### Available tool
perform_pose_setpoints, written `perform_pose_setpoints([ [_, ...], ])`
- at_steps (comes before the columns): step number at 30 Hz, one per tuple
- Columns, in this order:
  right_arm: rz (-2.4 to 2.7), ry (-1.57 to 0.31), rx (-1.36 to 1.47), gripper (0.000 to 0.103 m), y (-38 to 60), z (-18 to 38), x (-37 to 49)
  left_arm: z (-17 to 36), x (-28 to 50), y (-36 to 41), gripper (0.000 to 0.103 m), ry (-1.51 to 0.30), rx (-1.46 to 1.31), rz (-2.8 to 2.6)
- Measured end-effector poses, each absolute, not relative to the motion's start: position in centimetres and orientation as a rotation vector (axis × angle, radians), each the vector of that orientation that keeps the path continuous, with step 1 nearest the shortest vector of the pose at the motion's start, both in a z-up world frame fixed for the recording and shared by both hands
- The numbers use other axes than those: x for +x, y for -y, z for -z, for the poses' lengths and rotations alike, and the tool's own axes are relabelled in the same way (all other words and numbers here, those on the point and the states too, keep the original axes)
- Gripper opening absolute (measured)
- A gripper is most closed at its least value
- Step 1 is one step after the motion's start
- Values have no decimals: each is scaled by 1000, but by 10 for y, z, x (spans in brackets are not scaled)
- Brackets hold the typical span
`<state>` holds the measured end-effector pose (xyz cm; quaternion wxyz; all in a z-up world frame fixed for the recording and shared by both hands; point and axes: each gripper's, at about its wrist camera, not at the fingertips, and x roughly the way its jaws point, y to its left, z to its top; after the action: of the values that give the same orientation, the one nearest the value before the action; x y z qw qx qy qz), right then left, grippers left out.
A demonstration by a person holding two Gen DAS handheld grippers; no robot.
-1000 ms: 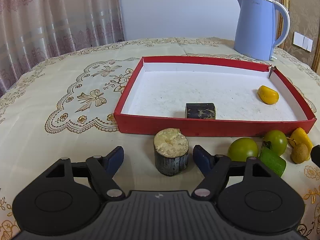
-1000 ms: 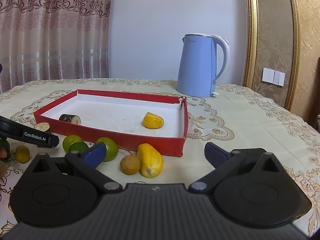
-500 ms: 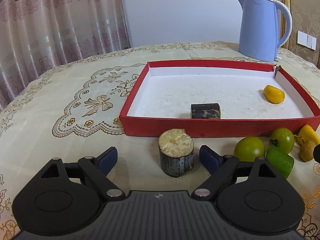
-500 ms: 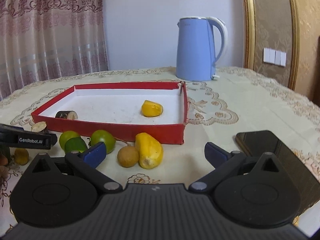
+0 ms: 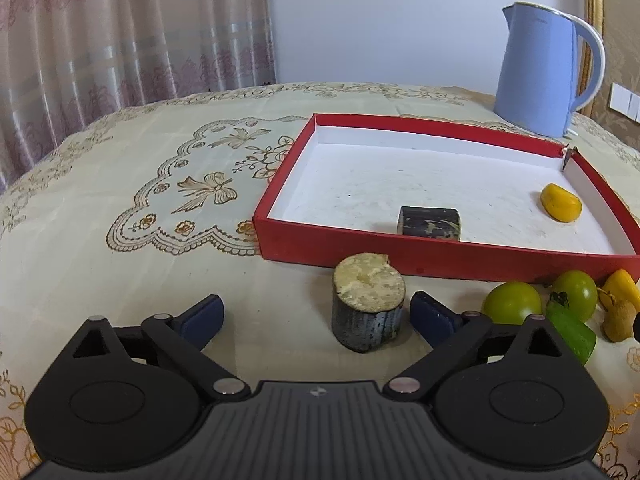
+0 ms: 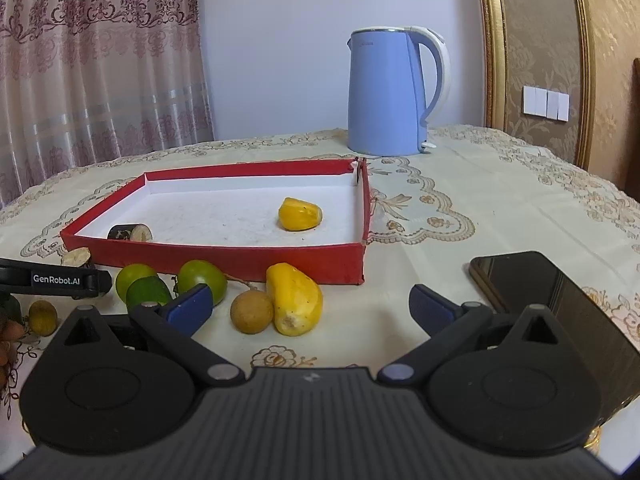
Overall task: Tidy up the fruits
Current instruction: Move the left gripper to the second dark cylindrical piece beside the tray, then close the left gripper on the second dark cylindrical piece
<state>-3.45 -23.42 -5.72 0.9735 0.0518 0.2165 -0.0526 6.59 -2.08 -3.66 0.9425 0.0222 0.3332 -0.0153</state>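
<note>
Left gripper (image 5: 316, 316) jaws opening, nothing pinched; dark stump piece (image 5: 368, 306) stands upright between pads, nearer right pad, just outside red tray (image 5: 440, 266). I centre on it, then close gently low on sides. Loose fruits cluster right of it: green fruit (image 6: 202, 280), brown fruit (image 6: 252, 311), yellow piece (image 6: 294, 304). Right gripper (image 6: 310, 306) spread wide, empty, low before yellow piece.

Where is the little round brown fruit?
In the right wrist view, the round brown fruit lies on the tablecloth just outside the red tray's front wall, touching the big yellow fruit piece on its right.
</note>
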Motion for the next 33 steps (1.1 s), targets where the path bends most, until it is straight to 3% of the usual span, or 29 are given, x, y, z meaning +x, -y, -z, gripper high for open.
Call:
perform_pose_setpoints([
  [20, 94, -485, 181, 103, 248, 63, -28, 38, 66, 20, 101, -683, 41, 36],
  [22, 95, -485, 181, 103, 248, 63, -28, 37, 66, 21, 97, -679, 44, 48],
  [23, 96, -486, 181, 103, 247, 63, -28, 36, 65, 21, 89, -673, 48, 58],
  [25, 96, -486, 180, 103, 247, 62, -28, 34, 61, 24, 67, -653, 64, 64],
  [26, 97, -486, 178, 103, 246, 62, -28, 33, 59, 26, 47, -652, 67, 86],
  [27, 97, -488, 176, 103, 246, 63, -28, 31, 59, 26, 33, -660, 58, 113],
  [33, 99, -485, 174, 103, 245, 62, -28, 27, 58, 21, 33, -686, 22, 133],
])
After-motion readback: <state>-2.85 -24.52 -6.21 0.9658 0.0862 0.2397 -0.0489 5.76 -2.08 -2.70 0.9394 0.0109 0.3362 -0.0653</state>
